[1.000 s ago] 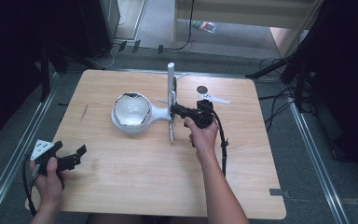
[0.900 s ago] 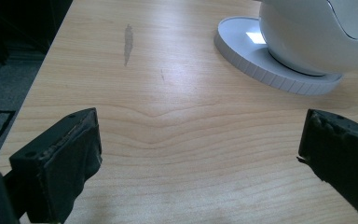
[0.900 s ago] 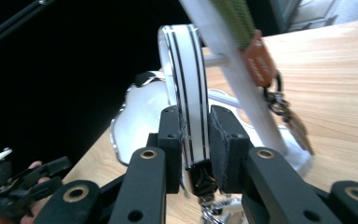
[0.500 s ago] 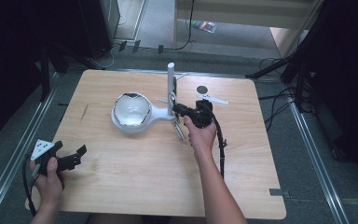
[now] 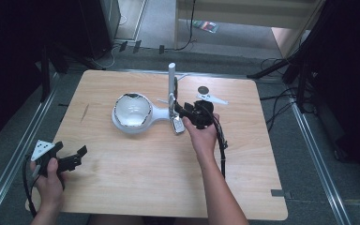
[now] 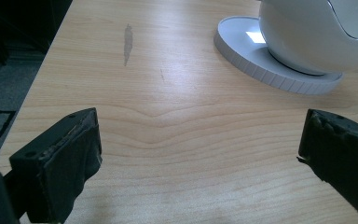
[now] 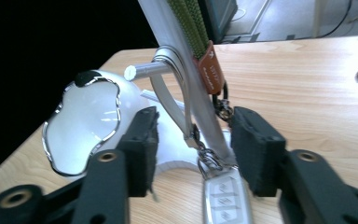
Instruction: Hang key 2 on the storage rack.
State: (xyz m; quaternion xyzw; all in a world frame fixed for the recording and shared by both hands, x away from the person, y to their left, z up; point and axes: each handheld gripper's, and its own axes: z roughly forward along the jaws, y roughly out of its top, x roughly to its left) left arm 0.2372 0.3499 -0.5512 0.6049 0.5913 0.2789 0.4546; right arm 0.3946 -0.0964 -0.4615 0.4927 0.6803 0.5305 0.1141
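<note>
Silver car key fob (image 7: 223, 196): hangs by its chain from the stand's peg (image 7: 144, 71), tip on wooden table (image 5: 136, 187).
Right gripper (image 7: 193, 144): jaws just opening, straddling the chain, pads clear.
Left gripper (image 6: 196, 154): jaws spread, nothing between.

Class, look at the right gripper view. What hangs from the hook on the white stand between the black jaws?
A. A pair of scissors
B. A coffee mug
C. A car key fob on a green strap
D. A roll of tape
C: the key fob dangles on rings below the green strap, which hangs on the stand's hook.
</note>
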